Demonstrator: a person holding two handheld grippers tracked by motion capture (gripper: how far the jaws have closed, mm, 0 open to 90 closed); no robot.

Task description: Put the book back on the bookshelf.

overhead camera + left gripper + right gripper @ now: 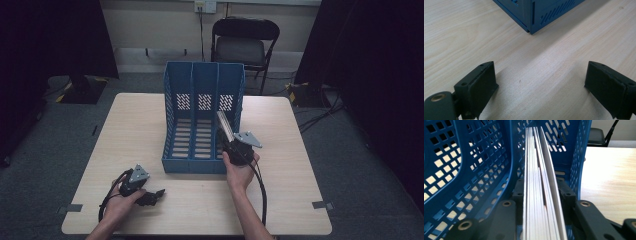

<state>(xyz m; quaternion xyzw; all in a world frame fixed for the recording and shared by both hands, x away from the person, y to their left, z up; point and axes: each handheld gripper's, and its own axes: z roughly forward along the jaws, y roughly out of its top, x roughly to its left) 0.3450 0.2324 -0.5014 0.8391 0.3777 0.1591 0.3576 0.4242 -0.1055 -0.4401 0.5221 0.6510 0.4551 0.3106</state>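
Note:
A blue three-slot file rack [202, 90] stands upright in the middle of the table, its open side facing me. My right gripper [231, 145] is shut on a thin stack of white sheets or booklets [225, 126], held on edge inside the rack's right slot. In the right gripper view the stack [537, 195] runs up between the two jaws, with perforated blue rack walls [469, 170] on either side. My left gripper [152, 195] rests low on the table at the front left, open, with bare wood between its pads [482, 85].
The light wooden table [150, 120] has tape marks at its front corners. A black folding chair [243, 42] stands behind the table. The rack's front corner [531, 22] lies ahead of the left gripper. Cables trail from both grippers.

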